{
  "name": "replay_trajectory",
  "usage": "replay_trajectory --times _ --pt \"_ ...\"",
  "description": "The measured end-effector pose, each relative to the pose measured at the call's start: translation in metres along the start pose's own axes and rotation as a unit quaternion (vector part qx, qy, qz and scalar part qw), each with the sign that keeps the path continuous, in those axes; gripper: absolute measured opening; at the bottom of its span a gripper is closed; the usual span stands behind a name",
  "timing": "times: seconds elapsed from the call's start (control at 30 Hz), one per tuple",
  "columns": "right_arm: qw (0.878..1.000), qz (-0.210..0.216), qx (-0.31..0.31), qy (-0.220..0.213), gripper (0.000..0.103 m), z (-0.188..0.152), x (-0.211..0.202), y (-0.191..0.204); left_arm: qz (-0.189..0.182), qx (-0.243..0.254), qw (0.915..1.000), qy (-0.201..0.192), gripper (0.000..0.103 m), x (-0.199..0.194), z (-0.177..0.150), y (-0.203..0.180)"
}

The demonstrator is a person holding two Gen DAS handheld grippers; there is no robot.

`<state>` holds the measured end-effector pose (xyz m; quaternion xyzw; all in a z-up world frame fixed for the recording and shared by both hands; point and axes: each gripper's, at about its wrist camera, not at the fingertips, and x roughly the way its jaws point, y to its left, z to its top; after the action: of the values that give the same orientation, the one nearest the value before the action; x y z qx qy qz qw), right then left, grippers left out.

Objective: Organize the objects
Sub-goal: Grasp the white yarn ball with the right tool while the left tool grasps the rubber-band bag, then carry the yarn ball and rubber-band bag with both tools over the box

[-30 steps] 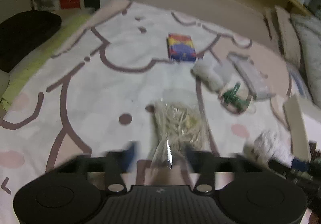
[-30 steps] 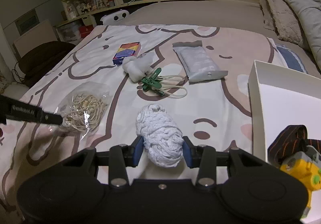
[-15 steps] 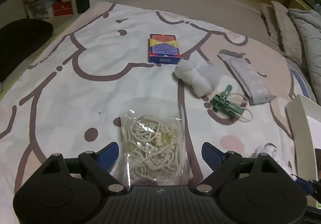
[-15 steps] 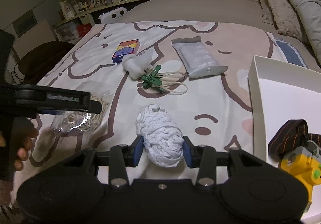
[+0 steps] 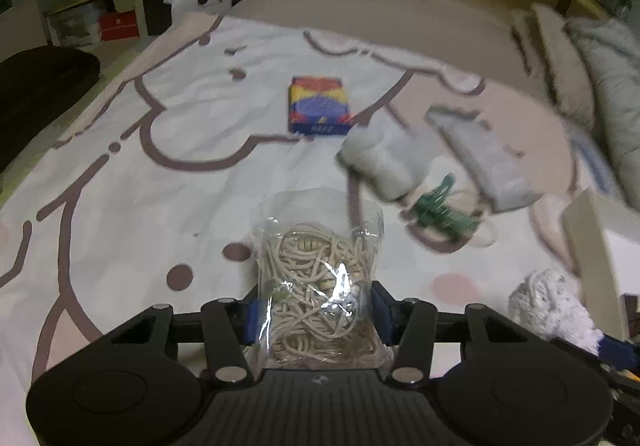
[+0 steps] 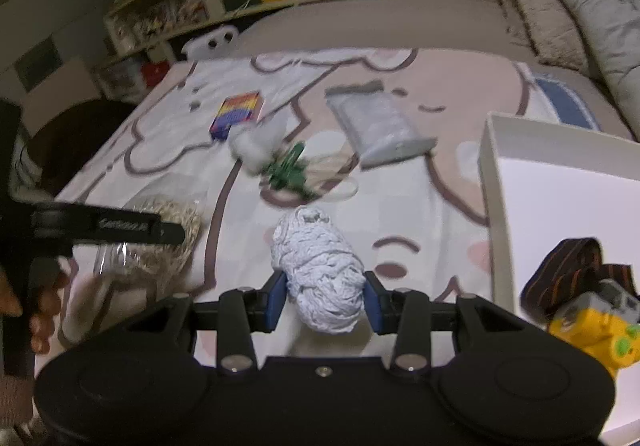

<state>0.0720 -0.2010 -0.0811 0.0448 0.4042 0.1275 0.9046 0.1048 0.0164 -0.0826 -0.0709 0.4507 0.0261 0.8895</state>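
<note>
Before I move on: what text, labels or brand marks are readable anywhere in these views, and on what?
Nothing can be read for certain.
Left gripper: white lettering along its finger in the right wrist view, too blurred to read.
Colourful box: a line of print on its near edge, too small and blurred.
Grey packet: no legible print.
Bag of rubber bands: no label visible.

My left tongs [image 5: 314,316] are matt black plastic with smooth blue pads. The bag of rubber bands [image 5: 318,278] is clear, crinkled, glossy film over dull beige rubber. The ball of yarn [image 6: 322,278] in my right tongs [image 6: 325,300] looks soft, fuzzy, matt white. The bed cover [image 5: 120,206] is smooth printed cloth; the box [image 6: 494,182] at its right edge looks like matt white card.
</note>
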Motion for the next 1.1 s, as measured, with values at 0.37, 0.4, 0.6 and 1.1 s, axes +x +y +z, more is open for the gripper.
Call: replay_trajectory --times 0.37,0.4,0.6,1.1 --pt "0.996 -0.022 0.019 -0.087 0.042 0.032 -0.045 -0.014 -0.053 -0.003 0.9950 -0.084 0.052 -0.062 0.017 -0.013" --pt "0.995 -0.024 0.023 -0.093 0.042 0.035 -0.048 -0.015 -0.058 -0.002 0.9943 -0.090 0.052 -0.067 0.019 -0.014" --pt "0.992 -0.036 0.048 -0.115 0.041 0.050 -0.064 -0.018 -0.078 -0.003 0.9902 -0.115 0.052 -0.085 0.025 -0.018" --pt "0.990 -0.054 0.035 -0.129 0.041 0.057 -0.071 -0.019 -0.068 0.041 0.9893 -0.123 0.052 -0.089 0.036 -0.041"
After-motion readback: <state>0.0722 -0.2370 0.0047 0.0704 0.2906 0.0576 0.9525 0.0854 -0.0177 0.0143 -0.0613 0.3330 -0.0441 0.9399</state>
